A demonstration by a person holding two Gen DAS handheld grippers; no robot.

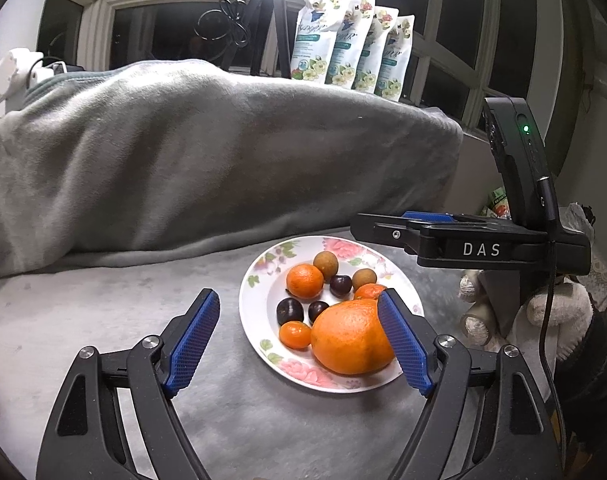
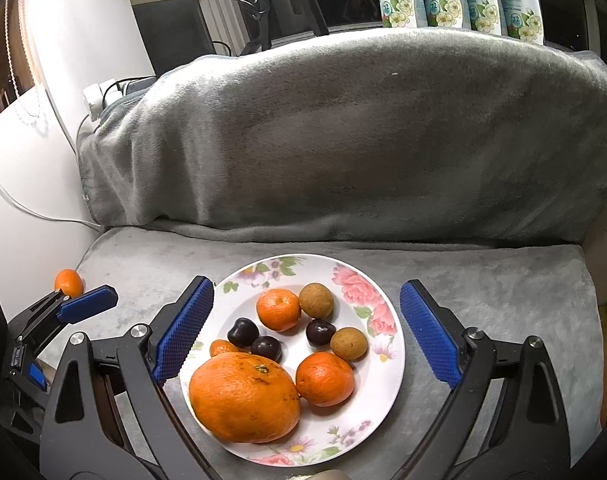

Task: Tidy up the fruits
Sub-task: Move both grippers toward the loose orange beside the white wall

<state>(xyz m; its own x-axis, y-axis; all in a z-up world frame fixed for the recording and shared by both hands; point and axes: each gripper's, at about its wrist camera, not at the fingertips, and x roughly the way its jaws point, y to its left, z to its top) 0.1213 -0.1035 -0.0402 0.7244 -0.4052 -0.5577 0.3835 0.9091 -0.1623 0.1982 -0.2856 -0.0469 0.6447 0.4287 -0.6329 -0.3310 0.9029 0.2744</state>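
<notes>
The fruits sit gathered on a flowered white plate (image 2: 387, 364) that rests on the grey plush cover (image 2: 483, 292) of your worktop, with one small orange fruit (image 2: 68, 282) left alone off to the left, well apart from the plate at the cover's edge. Behind the plate you have a tall hump of grey blanket (image 2: 343, 128) walling off the back, and beyond it a row of four floral refill pouches (image 1: 353, 40) on the sill by dark window panes, next to a black tripod (image 1: 265, 12). Around the plate the cover is bare, so only your own tools crowd it. The big orange (image 2: 245, 396) lies at the near left of the plate, its long axis running roughly left to right across your right wrist view, stem scar turned up and slightly away. In the plate with it you have two mandarins (image 2: 278, 309), three dark cherry-like fruits (image 2: 242, 332), two round brown fruits (image 2: 316, 300), possibly longans, and a small orange one (image 2: 222, 347) half hidden behind the big orange. Your right gripper (image 2: 303, 334) hangs over the plate with its jaws spread wide, straddling the plate and pressing on nothing. Your left gripper (image 1: 299, 340) stands just left of the plate, jaws open too; its right pad (image 1: 403, 344) overlaps the big orange in the left wrist view, though you cannot tell whether it touches.
</notes>
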